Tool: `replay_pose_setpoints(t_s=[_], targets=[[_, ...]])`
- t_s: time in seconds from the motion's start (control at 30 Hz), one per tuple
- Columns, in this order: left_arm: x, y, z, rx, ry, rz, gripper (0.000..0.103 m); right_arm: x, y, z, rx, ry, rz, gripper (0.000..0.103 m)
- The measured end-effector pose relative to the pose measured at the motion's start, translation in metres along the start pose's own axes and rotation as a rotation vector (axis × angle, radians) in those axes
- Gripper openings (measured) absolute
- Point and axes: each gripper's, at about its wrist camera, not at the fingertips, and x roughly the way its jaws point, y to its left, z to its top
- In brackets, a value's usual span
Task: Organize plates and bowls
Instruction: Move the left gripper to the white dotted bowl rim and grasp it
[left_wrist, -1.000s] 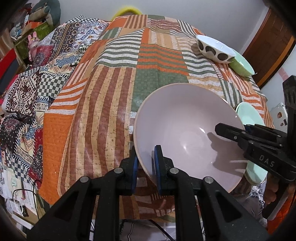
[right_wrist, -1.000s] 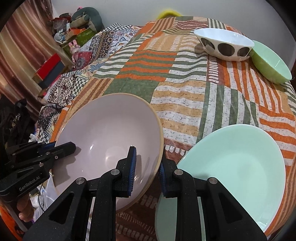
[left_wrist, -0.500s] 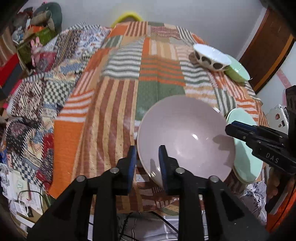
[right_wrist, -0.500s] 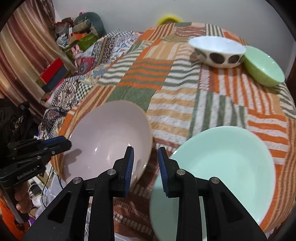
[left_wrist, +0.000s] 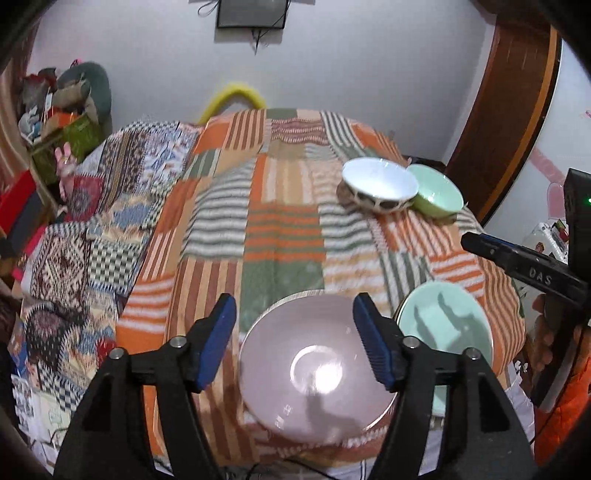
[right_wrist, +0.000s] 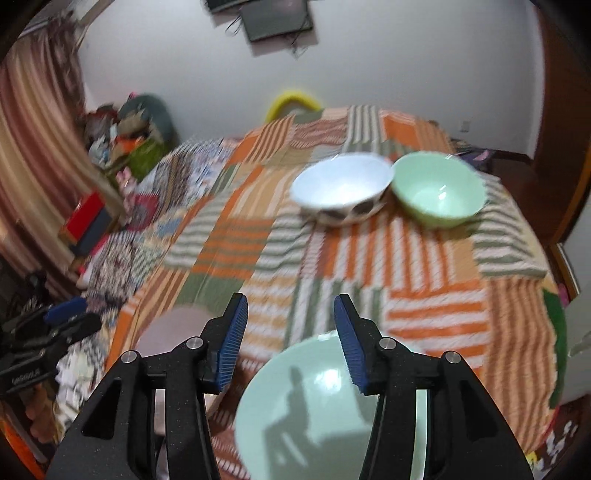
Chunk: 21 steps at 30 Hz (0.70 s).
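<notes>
The left gripper (left_wrist: 293, 341) hangs above the pink plate (left_wrist: 314, 373), jaws just opened and clear of it; a mint plate (left_wrist: 445, 325) lies beside on the striped quilt (left_wrist: 280, 236).

Both wrist views look down over the same patchwork bedspread (left_wrist: 280, 229).

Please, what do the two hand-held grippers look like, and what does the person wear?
Both the left gripper and right gripper are black, with silver screws and ribbed blue pads. White lettering marks their sides. The sleeve is orange.
</notes>
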Motion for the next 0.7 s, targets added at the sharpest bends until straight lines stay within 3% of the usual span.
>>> replay_pose_setpoints(t_s=[0.3,0.47,0.7], targets=[[0.022,-0.019,0.038,0.031,-0.046,-0.027,0.073,0.035,-0.038,0.047,0.108,-0.012,-0.022,0.045],[0.049,-0.025,0.050,0.043,-0.029,-0.038,0.073,0.079,-0.052,0.062,0.155,0.031,-0.062,0.045],[0.094,-0.024,0.065,0.037,0.006,-0.045,0.073,0.124,-0.071,0.066,0.255,0.103,-0.030,0.044]])
